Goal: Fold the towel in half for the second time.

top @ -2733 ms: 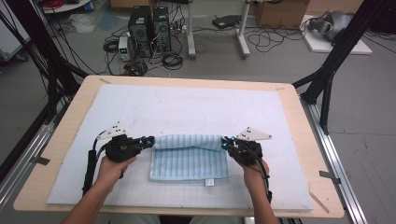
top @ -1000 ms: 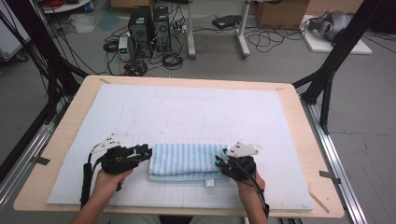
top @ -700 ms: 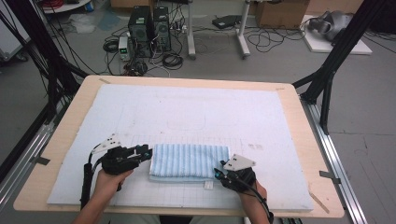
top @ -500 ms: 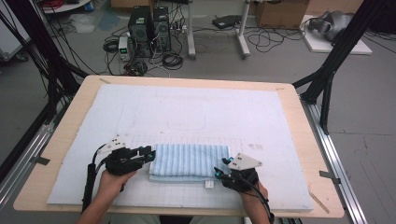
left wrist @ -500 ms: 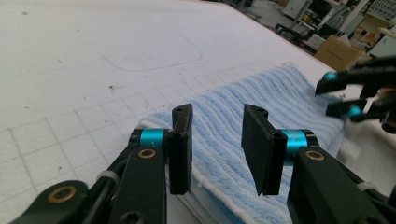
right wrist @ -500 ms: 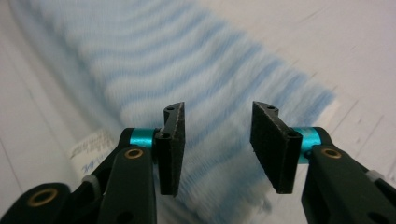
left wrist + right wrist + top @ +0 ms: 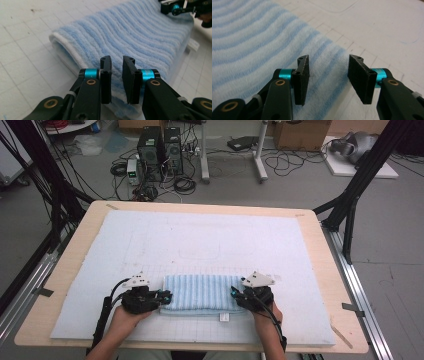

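1. Left gripper (image 7: 117, 75): the fingers (image 7: 106, 77) stand only a narrow slot apart and have just been closing. In the left gripper view nothing sits in that slot; the towel is under and beyond the tips, so no actual grab as far as I can see.
2. Right gripper (image 7: 329, 80): its fingers (image 7: 359, 77) are a good bit wider and have just been opening. They hover over the towel's edge with fabric showing below the gap, and the pads aren't pressing on it.
3. The folded blue striped towel (image 7: 199, 293) lies flat between the two grippers, near the person's edge of the counter. The left gripper (image 7: 161, 297) is at its left end, right at the rounded fold with the white hem, and the right gripper (image 7: 235, 293) is at its right end.
4. A small white tag (image 7: 224, 317) pokes out from the towel's near edge, toward the right side.
5. The towel rests on a pale gridded mat (image 7: 210, 240) that covers most of the wooden counter (image 7: 90, 222).
6. Containers: none on the counter that I can make out, so nothing's inside anything.
7. Head count: one towel, one tag, one mat, two grippers, two hands coming in from the bottom of the high view.
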`<state>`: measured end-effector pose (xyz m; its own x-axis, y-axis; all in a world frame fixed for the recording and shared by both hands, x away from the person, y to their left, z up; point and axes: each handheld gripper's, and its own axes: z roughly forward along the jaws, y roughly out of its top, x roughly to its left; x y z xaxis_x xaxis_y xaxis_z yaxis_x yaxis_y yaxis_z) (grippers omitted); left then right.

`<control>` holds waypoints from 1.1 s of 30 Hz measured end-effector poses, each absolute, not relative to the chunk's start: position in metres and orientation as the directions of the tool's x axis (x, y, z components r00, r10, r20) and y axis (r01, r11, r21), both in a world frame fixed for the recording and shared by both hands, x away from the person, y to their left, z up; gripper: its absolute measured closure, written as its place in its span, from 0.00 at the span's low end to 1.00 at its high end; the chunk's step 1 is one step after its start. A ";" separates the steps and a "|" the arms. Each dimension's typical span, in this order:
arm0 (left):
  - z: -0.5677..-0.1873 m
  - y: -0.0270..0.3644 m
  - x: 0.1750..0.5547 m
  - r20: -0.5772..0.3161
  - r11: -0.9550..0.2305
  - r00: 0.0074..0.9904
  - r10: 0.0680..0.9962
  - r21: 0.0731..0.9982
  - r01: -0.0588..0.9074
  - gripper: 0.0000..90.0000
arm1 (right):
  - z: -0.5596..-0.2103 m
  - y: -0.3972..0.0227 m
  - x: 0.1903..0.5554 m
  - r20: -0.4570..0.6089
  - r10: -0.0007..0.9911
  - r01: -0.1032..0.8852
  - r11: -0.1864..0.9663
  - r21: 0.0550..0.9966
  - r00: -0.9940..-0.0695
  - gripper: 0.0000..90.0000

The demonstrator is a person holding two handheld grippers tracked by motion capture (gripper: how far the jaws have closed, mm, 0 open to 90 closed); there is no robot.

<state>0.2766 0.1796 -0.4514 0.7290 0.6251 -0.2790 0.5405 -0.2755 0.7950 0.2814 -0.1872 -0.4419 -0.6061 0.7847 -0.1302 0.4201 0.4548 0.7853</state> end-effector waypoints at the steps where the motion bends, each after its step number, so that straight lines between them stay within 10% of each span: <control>1: -0.451 0.180 0.275 -0.271 -0.285 0.733 0.624 0.794 0.536 0.86 | -0.443 -0.187 0.280 -0.132 0.784 0.423 0.459 0.782 -0.606 0.57; 14: -0.441 0.204 0.279 -0.287 -0.115 0.730 0.620 0.887 0.446 0.64 | -0.420 -0.213 0.272 -0.057 0.817 0.387 0.332 0.860 -0.574 0.39; 22: -0.423 0.234 0.287 -0.300 0.035 0.644 0.704 0.920 0.391 0.23 | -0.408 -0.238 0.271 -0.039 0.851 0.380 0.274 0.884 -0.523 0.19; 33: -0.410 0.251 0.284 -0.223 0.018 0.633 0.742 0.950 0.313 0.22 | -0.406 -0.260 0.261 -0.019 0.864 0.369 0.235 0.899 -0.504 0.12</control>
<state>0.2842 0.2508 -0.4104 0.6327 0.7417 -0.2227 0.3132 0.0180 0.9495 0.2611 -0.2597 -0.4055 -0.5039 0.8635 -0.0193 0.3688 0.2353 0.8992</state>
